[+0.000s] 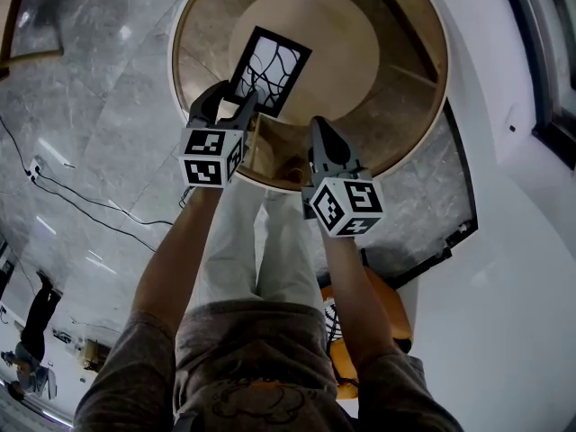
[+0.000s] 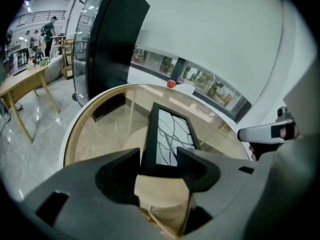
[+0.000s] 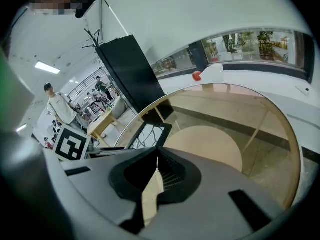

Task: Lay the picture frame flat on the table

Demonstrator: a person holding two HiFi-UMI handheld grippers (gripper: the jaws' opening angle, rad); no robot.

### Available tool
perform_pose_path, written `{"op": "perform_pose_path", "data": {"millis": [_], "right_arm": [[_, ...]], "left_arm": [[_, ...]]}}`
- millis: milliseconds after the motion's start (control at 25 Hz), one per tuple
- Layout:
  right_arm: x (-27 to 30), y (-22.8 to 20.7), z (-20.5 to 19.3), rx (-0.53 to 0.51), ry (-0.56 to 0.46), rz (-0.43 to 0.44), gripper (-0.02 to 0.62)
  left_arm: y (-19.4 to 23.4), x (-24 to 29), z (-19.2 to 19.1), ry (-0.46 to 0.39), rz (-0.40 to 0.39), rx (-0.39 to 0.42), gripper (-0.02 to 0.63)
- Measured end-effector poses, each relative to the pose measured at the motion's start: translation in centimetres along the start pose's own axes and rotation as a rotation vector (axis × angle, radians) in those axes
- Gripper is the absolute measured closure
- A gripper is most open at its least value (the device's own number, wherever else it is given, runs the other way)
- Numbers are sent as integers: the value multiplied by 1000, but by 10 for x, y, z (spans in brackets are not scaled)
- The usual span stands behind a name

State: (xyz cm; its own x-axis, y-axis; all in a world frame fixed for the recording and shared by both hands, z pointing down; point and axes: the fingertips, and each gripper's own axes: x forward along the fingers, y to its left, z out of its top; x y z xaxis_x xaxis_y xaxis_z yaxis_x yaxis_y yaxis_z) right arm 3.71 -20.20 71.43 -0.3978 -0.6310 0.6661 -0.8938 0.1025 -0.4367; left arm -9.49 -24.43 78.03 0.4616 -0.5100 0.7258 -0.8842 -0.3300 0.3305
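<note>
The black-rimmed picture frame (image 1: 268, 70), white with dark branching lines, lies flat on the round table (image 1: 409, 70).

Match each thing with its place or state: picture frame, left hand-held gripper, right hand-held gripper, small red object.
Things:
1. picture frame
2. left hand-held gripper
3. right hand-held gripper
4. small red object

Places or states:
A. jaws together, nothing between them
B. on the white ledge
C. on the round table
D. jaws on either side of the frame's near end

Pairs: 1-C, 2-D, 3-A, 4-B
</note>
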Motion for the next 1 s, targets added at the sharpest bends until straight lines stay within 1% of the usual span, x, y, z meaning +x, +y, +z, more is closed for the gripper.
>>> {"op": "perform_pose_path", "data": {"millis": [120, 280, 480, 600, 680, 840, 1000], "right_arm": [[-1, 1, 0, -3, 3, 4, 575], [-2, -3, 0, -1, 1, 5, 575], [-4, -4, -1, 0, 3, 7, 575], [-6, -6, 1, -2, 0, 4, 575], [-8, -6, 5, -7, -5, 5, 575], [-17, -1, 14, -19, -10, 9, 575], [-26, 7, 23, -34, -13, 15, 575]], "left_arm": [[0, 0, -1, -1, 15, 18, 376], [0, 1, -1, 1, 64, 85, 379], [1, 0, 0, -11, 61, 63, 379], [2, -3, 7, -30, 66, 57, 382], [2, -7, 13, -42, 76, 56, 410], [-5, -20, 27, -63, 80, 47, 521], [-13, -33, 38, -71, 72, 8, 577]]}}
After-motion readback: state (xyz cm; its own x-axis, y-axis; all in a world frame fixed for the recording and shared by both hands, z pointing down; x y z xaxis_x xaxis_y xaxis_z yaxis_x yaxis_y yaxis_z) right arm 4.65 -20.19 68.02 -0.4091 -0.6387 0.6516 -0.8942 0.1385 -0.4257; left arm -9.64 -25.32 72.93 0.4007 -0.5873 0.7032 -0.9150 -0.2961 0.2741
